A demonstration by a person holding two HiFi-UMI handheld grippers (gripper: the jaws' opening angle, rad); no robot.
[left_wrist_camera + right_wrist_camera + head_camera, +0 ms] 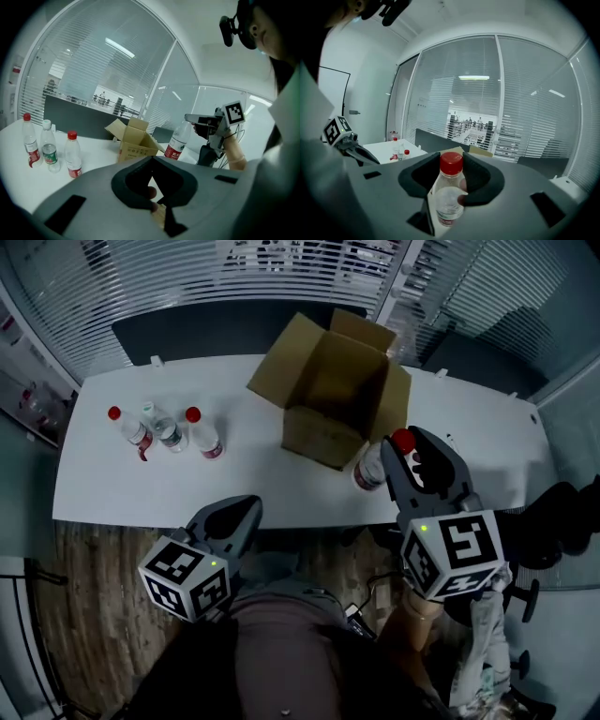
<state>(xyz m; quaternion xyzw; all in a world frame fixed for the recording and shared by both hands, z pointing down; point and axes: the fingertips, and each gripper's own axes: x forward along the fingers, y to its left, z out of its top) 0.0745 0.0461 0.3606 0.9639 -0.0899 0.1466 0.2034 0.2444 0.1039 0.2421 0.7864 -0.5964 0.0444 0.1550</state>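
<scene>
Glass partitions hung with slatted blinds (234,277) close off the far side of a long white counter (253,488), under which wood-patterned floor shows.

An open cardboard box (333,390) stands on the counter right of the middle, its flaps raised. What lies inside cannot be made out from the head view, as the interior is in shadow.

The right gripper (407,448) has its fingers clamped on the neck of a red-capped water bottle (371,469), just below the cap. The right gripper view shows the cap standing up between the two dark pads. This held bottle hangs upright just beside the box's near right corner, at the counter's front edge. Whether its base rests on the counter or hangs clear is not visible.

The left gripper (246,512) hovers low in front of the counter, well apart from everything on it. Its fingers are together with nothing between them.

Far to the left, three more bottles stand upright in a close row: a left red-capped bottle (129,427), a white-capped bottle (164,430) and a right red-capped bottle (204,437).

Judging by this layout, one bottle is in hand near the box and three are untouched, so most of the handling seems left.
</scene>
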